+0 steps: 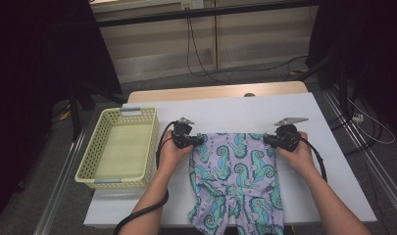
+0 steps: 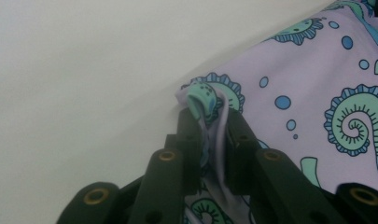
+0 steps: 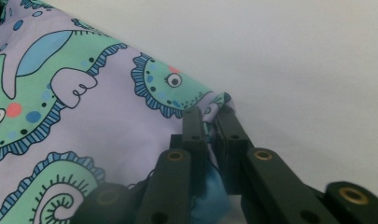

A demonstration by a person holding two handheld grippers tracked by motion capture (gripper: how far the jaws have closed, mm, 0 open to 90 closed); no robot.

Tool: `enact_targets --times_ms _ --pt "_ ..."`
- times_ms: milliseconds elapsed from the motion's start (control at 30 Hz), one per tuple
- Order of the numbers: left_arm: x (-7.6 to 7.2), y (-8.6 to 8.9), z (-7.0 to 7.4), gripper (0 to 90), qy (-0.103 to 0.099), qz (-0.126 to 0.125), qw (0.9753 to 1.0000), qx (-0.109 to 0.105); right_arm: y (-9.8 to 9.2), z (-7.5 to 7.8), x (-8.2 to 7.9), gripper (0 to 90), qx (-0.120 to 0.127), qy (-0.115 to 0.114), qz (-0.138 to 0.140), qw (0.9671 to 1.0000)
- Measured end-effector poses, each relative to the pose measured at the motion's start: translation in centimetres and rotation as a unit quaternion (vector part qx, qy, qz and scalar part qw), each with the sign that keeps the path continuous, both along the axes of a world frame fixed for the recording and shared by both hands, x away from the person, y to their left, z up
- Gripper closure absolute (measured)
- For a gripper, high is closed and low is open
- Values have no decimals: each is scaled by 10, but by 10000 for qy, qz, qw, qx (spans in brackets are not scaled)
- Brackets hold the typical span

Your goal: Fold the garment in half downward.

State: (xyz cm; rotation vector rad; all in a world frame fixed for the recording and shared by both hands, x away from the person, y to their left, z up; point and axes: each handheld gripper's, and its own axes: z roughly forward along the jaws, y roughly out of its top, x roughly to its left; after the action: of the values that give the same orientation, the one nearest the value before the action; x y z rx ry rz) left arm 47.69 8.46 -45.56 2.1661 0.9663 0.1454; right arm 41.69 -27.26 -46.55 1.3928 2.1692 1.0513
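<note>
While both grippers, left gripper (image 1: 202, 140) and right gripper (image 1: 265, 139), pinch the shorts' (image 1: 237, 176) top corners, nothing's blocking them. Yellow basket (image 1: 149, 147) sits just left, w/ cables (image 1: 201, 58) on the floor behind.

the seahorse-print garment (image 1: 237, 178) runs off the bottom edge of the high view, its lower end cut off. in the left gripper view, the pinched cloth (image 2: 213, 140) disappears between the jaws.

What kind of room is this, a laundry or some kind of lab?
Probably a lab or recording setup, not a laundry: a white-topped table ringed by black curtains, loose cables on the floor, and a person gripping a lilac seahorse-print garment with cabled black handheld grippers.
</note>
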Motion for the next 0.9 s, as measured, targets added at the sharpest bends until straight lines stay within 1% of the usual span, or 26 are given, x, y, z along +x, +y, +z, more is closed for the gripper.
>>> enact_targets --times_ms 33,67,133,167,233,267,300,333,367,467,500,567,600,700,733,767,800,833,900 --pt "0 0 1 822 10 -15 10000 15 0 0 0 865 -7 -15 12 10000" --pt "-1 -1 2 829 -4 25 10000 44 0 1 0 871 -6 -30 32 10000" --pt "-1 2 5 844 -31 87 10000 8 -1 3 -1 878 61 -52 -10 10000" --pt "-1 3 8 848 -47 123 9999 -25 -2 4 -1 879 80 -113 -25 9999" --pt "-1 6 15 852 -146 191 9997 -78 -4 10 -1 881 64 -241 -39 9997" --pt "0 7 19 852 -167 208 9996 -127 -5 13 -1 881 98 -323 -64 9994" --pt "0 8 22 853 -214 243 9994 -129 -6 16 -1 882 137 -366 -63 9992" --pt "1 9 27 854 -261 269 9991 -187 -6 19 -1 882 168 -392 -66 9991" --pt "1 9 30 854 -303 293 9988 -235 -7 23 -1 882 170 -435 -71 9989" --pt "3 10 39 854 -393 313 9984 -268 -6 33 1 883 120 -607 -109 9980" --pt "4 9 40 854 -408 358 9981 -305 -6 35 2 884 123 -664 -137 9976" --pt "6 10 41 854 -425 371 9980 -288 -5 40 4 884 146 -721 -186 9971" --pt "7 10 41 854 -441 396 9977 -319 -4 42 5 884 145 -759 -188 9968" --pt "9 12 41 854 -497 441 9971 -370 -3 45 7 884 117 -820 -214 9963" --pt "10 12 42 854 -495 430 9971 -376 -3 46 8 884 109 -848 -218 9961" --pt "10 12 43 854 -510 468 9966 -438 -3 48 9 884 103 -875 -229 9958" --pt "12 13 44 854 -542 456 9965 -440 -3 49 10 884 102 -901 -245 9956" --pt "13 13 46 854 -519 445 9967 -440 -3 51 11 884 115 -911 -247 9955" --pt "16 12 49 854 -539 471 9962 -497 -4 54 15 884 97 -950 -272 9951"
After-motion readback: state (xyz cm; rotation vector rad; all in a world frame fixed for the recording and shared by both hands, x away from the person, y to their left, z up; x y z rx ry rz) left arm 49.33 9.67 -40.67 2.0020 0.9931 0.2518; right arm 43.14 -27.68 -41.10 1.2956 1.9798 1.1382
